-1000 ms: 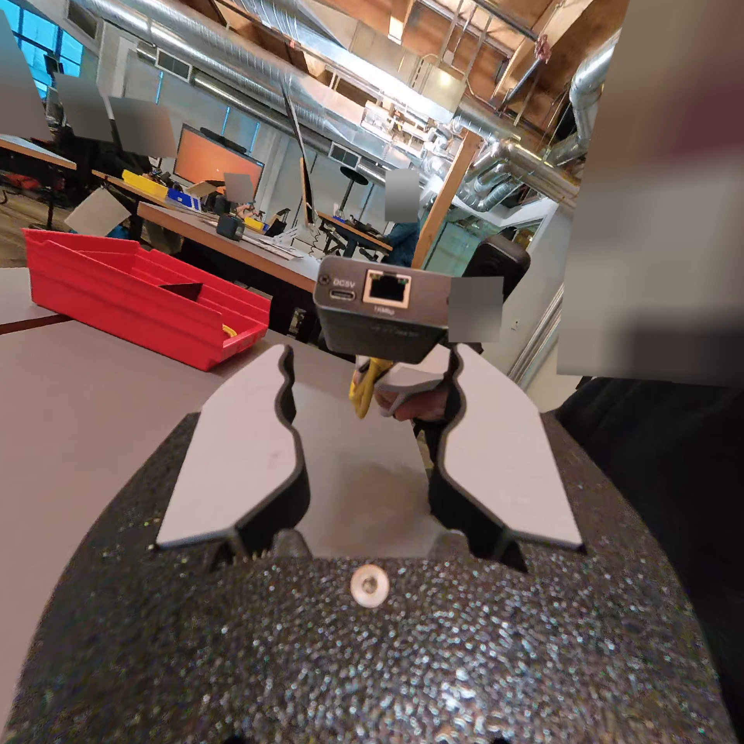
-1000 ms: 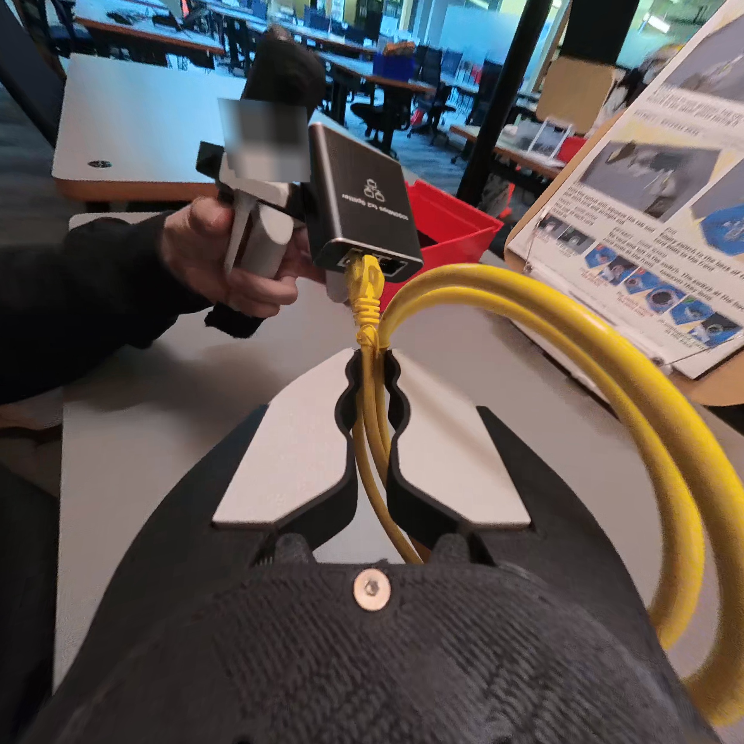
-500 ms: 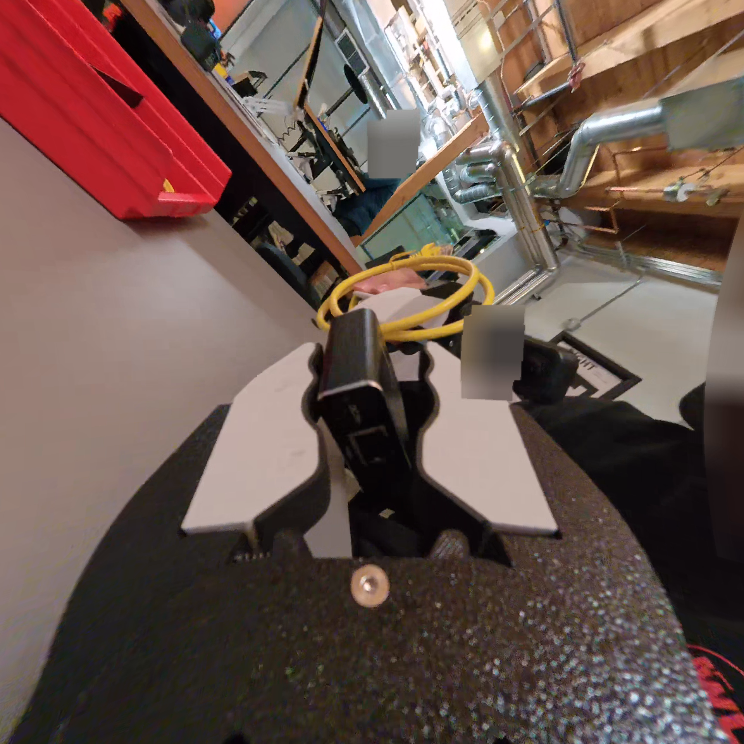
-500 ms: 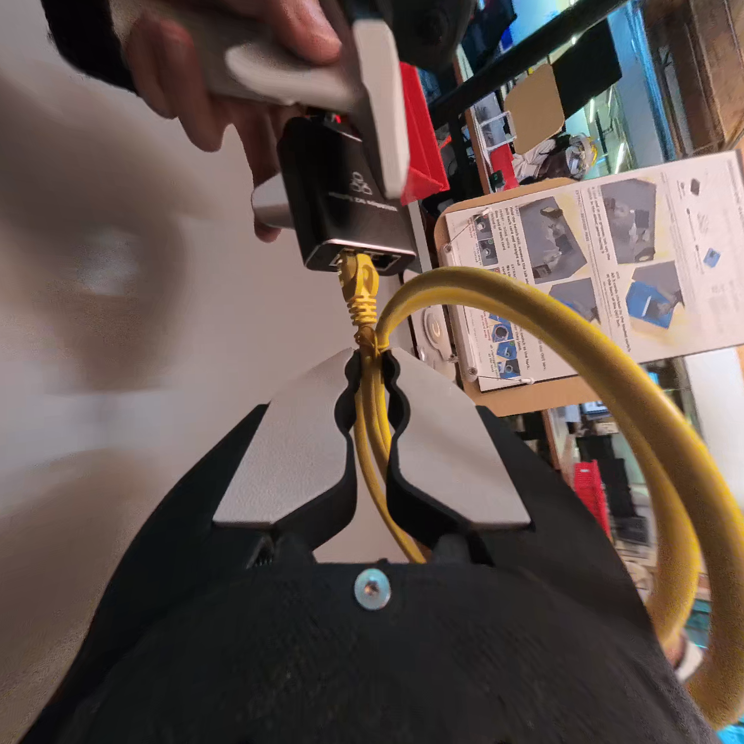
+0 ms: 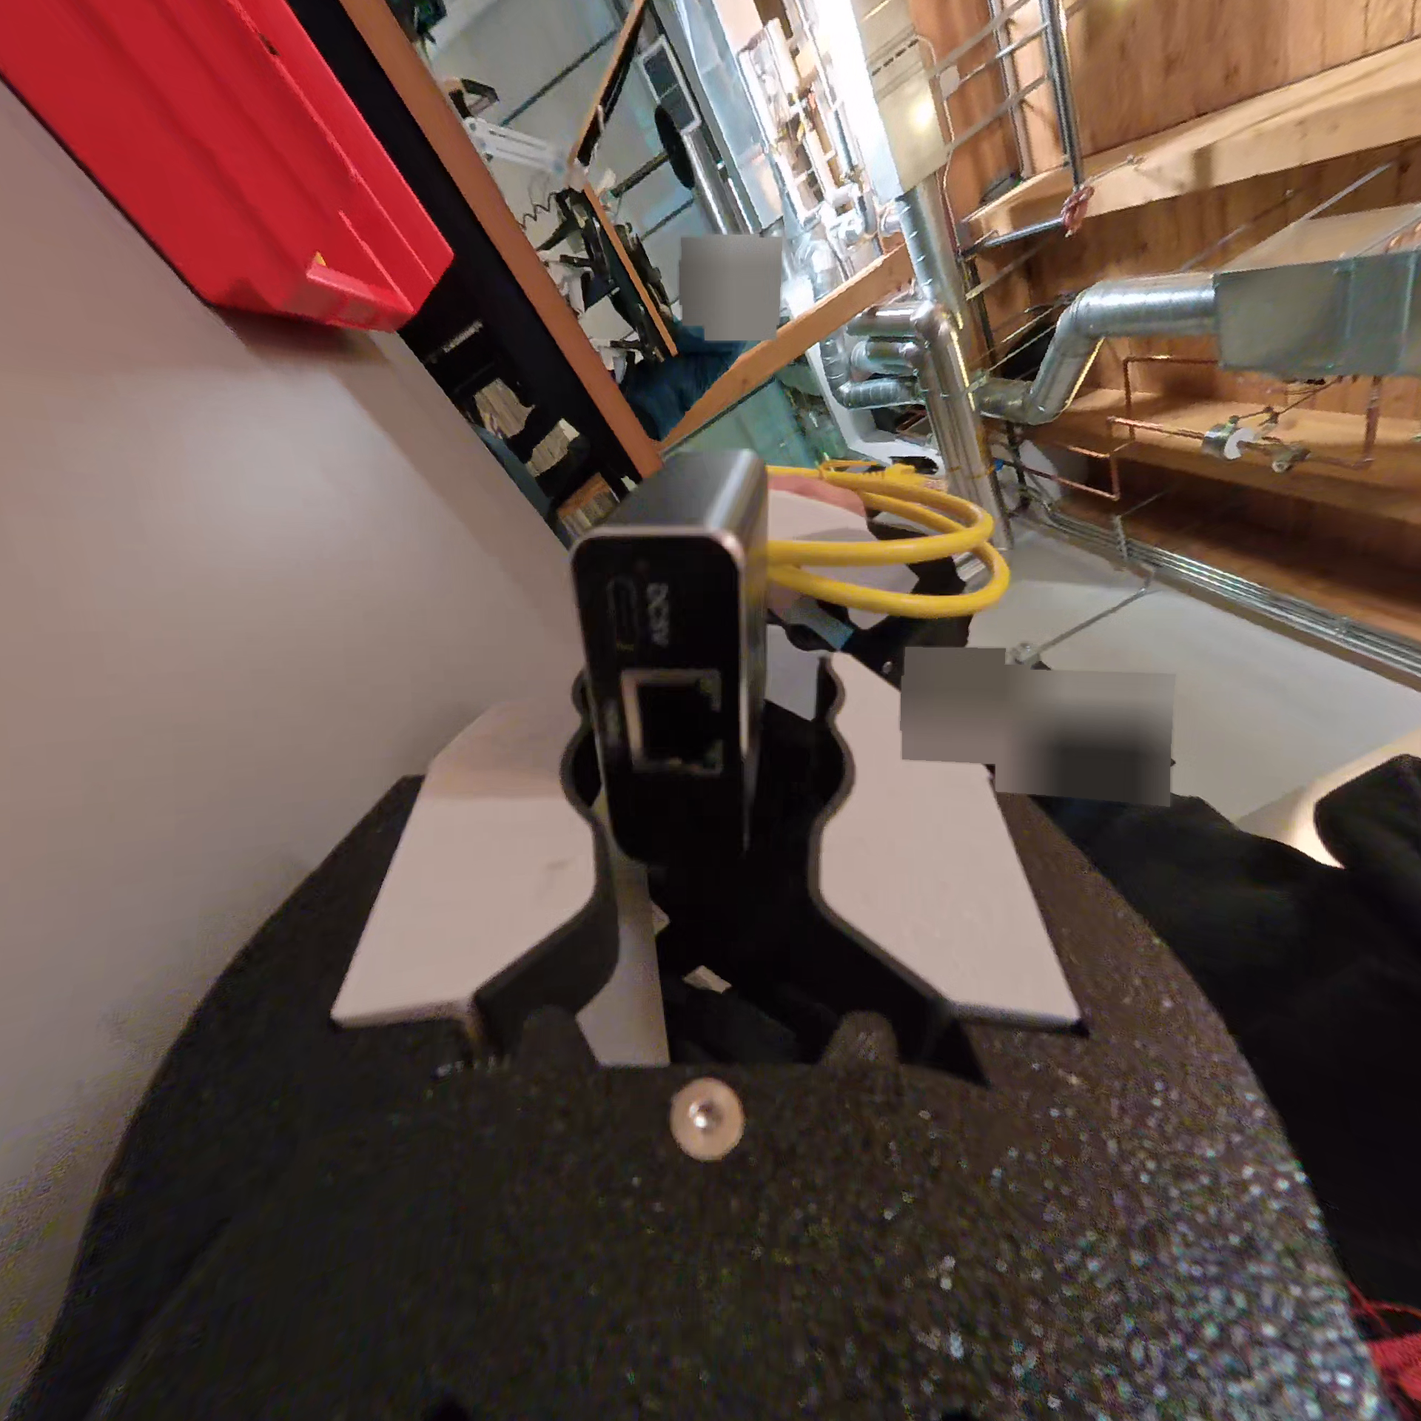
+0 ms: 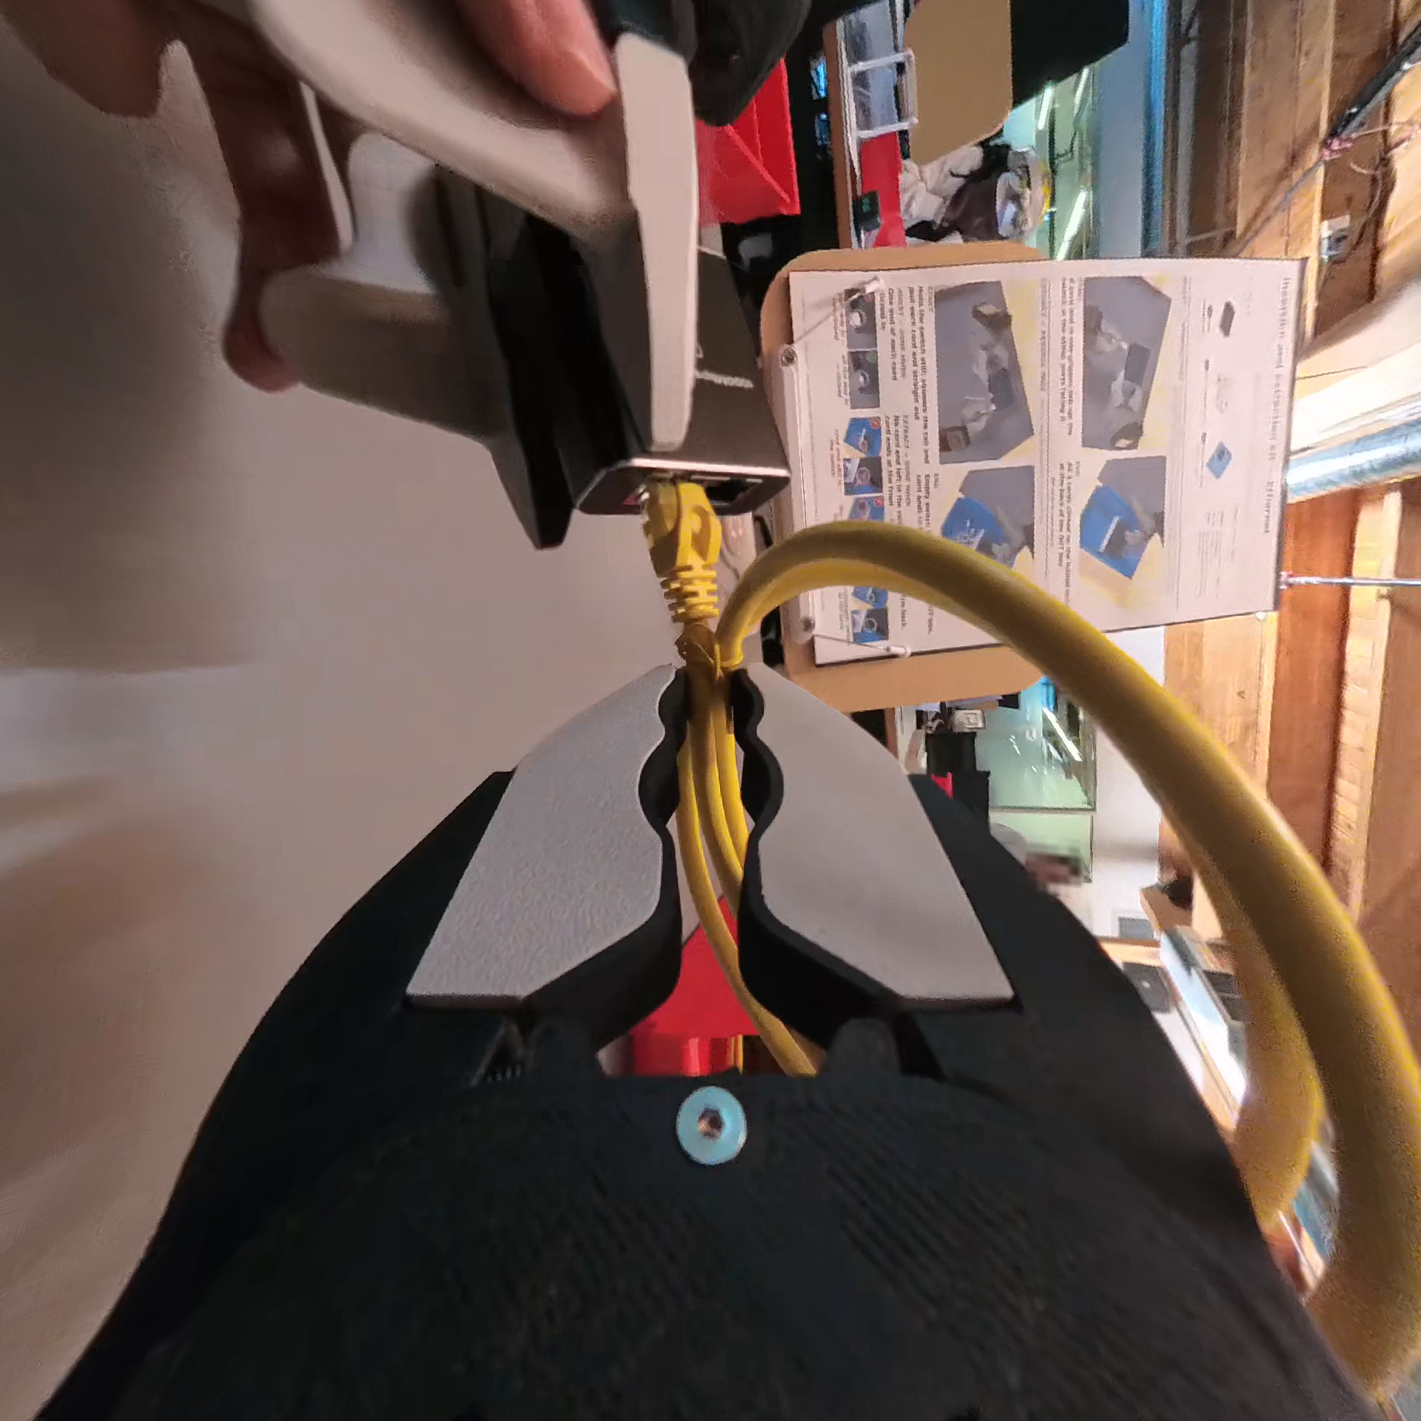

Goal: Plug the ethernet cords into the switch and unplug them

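Note:
A small black switch (image 5: 669, 692) sits on edge between my left gripper's (image 5: 700, 684) fingers, its face with one empty ethernet port turned toward the camera. The left gripper is shut on it. In the right wrist view a grey left finger (image 6: 657, 231) lies flat against the switch (image 6: 730, 430). My right gripper (image 6: 707, 677) is shut on the yellow ethernet cord (image 6: 1076, 653) just behind its plug (image 6: 684, 546). The plug sits in a port on the switch's far face. The cord loops off to the right and also shows behind the switch in the left wrist view (image 5: 884, 554).
Both grippers are held above a grey table (image 5: 231, 615). A red bin (image 5: 192, 154) stands at its far edge. A board with a printed picture sheet (image 6: 1038, 446) stands behind the switch. A hand (image 6: 269, 192) holds the left gripper. A dark sleeve (image 5: 1230, 923) is at the right. The grippers' ends are close to 5 centimeters from one another.
Both grippers have rolled about a quarter turn together, so the table now runs up the left side. The switch's port face has come nearer the left camera. The plug has stayed in the port.

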Motion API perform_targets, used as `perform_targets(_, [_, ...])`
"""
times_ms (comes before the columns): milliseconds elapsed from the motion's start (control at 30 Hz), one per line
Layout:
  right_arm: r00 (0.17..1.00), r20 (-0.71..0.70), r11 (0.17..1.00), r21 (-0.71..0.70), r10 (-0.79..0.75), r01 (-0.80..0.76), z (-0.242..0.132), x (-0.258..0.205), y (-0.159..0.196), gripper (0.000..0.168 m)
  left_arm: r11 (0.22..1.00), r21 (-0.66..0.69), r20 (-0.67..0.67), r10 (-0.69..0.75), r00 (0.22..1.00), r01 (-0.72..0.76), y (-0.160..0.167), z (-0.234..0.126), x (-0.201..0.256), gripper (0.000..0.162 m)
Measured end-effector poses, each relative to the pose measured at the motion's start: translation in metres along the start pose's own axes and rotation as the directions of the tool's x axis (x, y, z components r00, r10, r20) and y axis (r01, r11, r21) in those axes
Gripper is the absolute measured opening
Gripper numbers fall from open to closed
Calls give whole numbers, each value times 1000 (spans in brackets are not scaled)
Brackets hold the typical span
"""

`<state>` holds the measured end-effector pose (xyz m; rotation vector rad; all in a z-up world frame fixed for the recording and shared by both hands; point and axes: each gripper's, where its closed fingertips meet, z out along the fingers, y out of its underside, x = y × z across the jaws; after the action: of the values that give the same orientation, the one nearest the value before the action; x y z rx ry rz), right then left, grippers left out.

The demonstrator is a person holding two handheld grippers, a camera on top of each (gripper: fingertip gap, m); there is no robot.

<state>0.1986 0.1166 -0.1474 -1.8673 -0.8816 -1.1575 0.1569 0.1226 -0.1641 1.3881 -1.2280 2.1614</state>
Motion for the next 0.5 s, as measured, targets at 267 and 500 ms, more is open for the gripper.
perform_targets(267, [998,55,996,84,2,-6,1,-13,-13,11,984,172,-50,47,998,-38,-22,-6,4,39])
perform_targets(500, [999,10,998,53,-30,30,4,-9,-3,12,992,50,10,119,993,-119,-3,2,-4,39])
